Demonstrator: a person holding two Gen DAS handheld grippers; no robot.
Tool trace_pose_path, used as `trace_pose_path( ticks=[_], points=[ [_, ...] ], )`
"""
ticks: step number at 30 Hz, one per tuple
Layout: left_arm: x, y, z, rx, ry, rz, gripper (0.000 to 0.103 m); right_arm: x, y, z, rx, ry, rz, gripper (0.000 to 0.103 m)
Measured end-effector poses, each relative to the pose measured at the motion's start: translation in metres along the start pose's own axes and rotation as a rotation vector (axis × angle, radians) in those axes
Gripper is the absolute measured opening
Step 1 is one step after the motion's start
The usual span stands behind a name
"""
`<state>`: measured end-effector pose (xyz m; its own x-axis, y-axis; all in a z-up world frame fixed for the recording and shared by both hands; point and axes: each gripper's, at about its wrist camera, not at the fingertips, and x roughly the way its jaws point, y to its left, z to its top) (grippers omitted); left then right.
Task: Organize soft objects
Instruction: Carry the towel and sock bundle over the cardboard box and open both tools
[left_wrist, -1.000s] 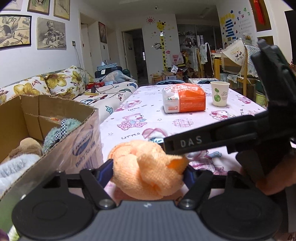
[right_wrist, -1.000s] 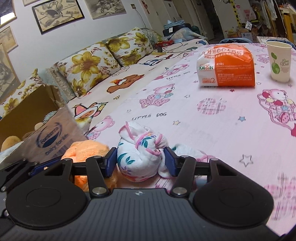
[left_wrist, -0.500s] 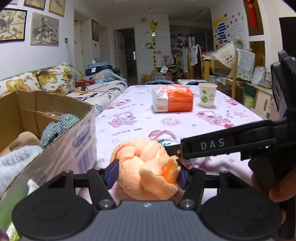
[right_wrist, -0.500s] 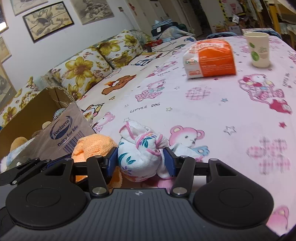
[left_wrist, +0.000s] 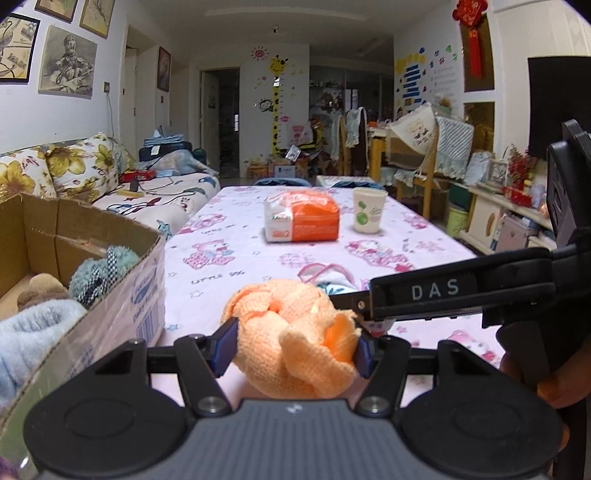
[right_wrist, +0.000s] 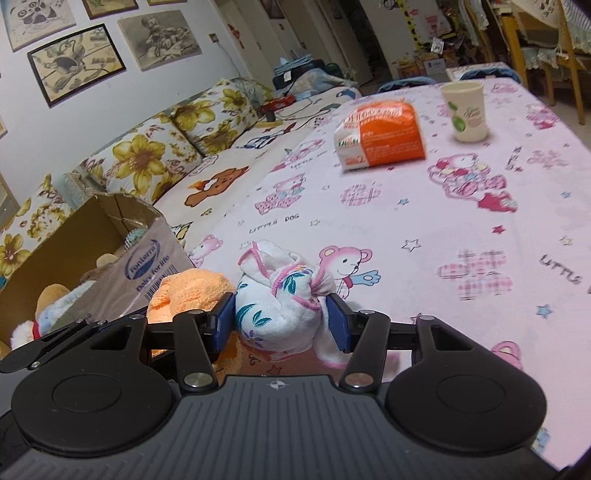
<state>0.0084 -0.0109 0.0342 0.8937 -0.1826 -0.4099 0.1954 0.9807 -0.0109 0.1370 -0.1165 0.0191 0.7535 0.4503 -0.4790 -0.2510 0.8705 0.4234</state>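
My left gripper (left_wrist: 293, 345) is shut on a knotted orange cloth (left_wrist: 295, 339) and holds it above the pink tablecloth. My right gripper (right_wrist: 282, 319) is shut on a knotted white floral cloth (right_wrist: 280, 302) with pink trim, also lifted off the table. The orange cloth also shows in the right wrist view (right_wrist: 188, 291), just left of the floral one. An open cardboard box (left_wrist: 122, 273) holding several plush toys and soft items sits to the left, seen also in the right wrist view (right_wrist: 122, 258). The right gripper's body crosses the left wrist view at the right.
An orange and white pack (left_wrist: 301, 221) and a paper cup (left_wrist: 367, 212) stand farther back on the table (left_wrist: 229, 273). A sofa with flowered cushions (right_wrist: 184, 158) runs along the left. Chairs and shelves stand at the back right.
Both grippers have risen with their cloths, which now hang higher above the table. The views have levelled and more of the box's inside shows.
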Motion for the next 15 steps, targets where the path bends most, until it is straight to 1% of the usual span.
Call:
trace_pose_path(
  ticks=[8, 15],
  points=[
    [-0.019, 0.004, 0.01, -0.031, -0.048, -0.036, 0.061, -0.018, 0.016, 0.007, -0.027, -0.045, -0.032, 0.066],
    [-0.042, 0.018, 0.022, -0.076, -0.118, -0.049, 0.061, -0.031, 0.037, 0.017, -0.075, -0.09, -0.038, 0.066]
  ],
)
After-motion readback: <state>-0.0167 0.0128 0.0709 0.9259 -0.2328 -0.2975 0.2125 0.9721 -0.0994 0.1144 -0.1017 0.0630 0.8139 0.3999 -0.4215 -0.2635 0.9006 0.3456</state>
